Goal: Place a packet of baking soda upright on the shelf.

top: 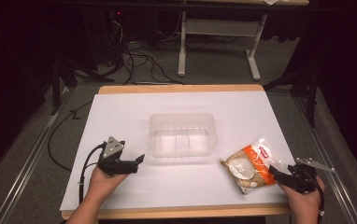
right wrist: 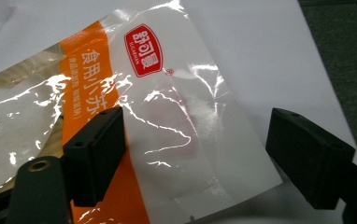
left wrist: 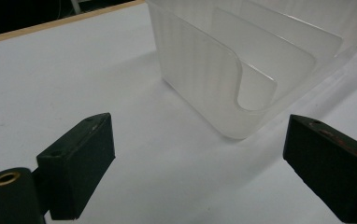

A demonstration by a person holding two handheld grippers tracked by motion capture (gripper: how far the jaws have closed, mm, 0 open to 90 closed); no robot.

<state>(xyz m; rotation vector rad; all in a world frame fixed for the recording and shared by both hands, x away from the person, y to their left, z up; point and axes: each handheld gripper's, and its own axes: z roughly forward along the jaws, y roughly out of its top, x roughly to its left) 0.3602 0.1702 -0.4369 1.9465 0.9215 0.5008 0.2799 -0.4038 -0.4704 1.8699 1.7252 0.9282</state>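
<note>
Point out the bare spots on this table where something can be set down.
Free: the white sheet left of the clear bin, the strip behind the bin up to the far edge, and the near strip between the left hand-held gripper and the packet. Crowded: the near right corner, where the right hand-held gripper straddles the packet's end.

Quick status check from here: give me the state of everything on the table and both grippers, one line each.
Clear plastic bin: upright, empty, dividers inside, mid-table.
Snack bag: sealed, lying flat on the table, right of the bin, not gripped.
Left gripper: open, jaws wide apart, empty, aimed at the bin's corner.
Right gripper: open, jaws on either side of the bag's edge, not closed on it.
</note>
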